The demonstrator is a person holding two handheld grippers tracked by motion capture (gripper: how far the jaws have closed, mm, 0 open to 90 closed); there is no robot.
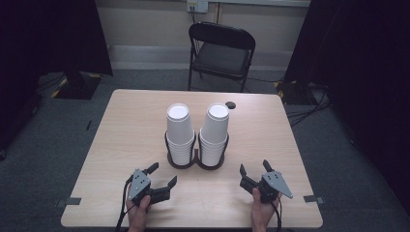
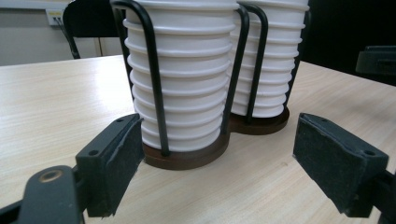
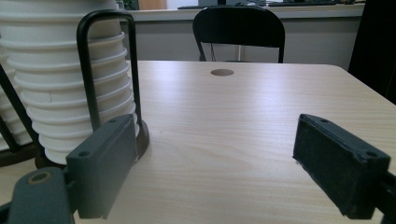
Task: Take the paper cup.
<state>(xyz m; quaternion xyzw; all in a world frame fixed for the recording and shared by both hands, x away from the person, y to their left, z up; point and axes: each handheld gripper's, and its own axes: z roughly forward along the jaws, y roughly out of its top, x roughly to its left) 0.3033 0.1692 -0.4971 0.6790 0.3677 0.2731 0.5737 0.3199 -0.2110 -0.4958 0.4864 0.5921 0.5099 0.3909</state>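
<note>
Table (image 1: 125, 121): light wood top, sitting on grey carpet.

Cup rack (image 1: 196, 162): a dark double base with black wire hoops, standing at the middle of the table, slightly toward the near edge. It is holding two stacks side by side.

Left stack (image 1: 179, 133): white cups nested upside down, standing upright in the left ring.

Right stack (image 1: 214, 134): same kind, standing in the right ring, just beside the left one.

Left gripper (image 1: 162, 175): resting in a hand at the near left, jaws standing wide apart with nothing between them, pointing toward the rack. In the left gripper view its near pad (image 2: 116, 161) is lying just beside the rack base, not pressing on it.

Right gripper (image 1: 254, 168): resting in a hand at the near right, jaws spread and empty, pointing up the table; the right stack is showing at the left of the right gripper view.

Hole (image 1: 230, 105): a small dark round spot in the top, far right of the stacks.

Chair (image 1: 220, 50): black folding type, standing beyond the far edge.
</note>
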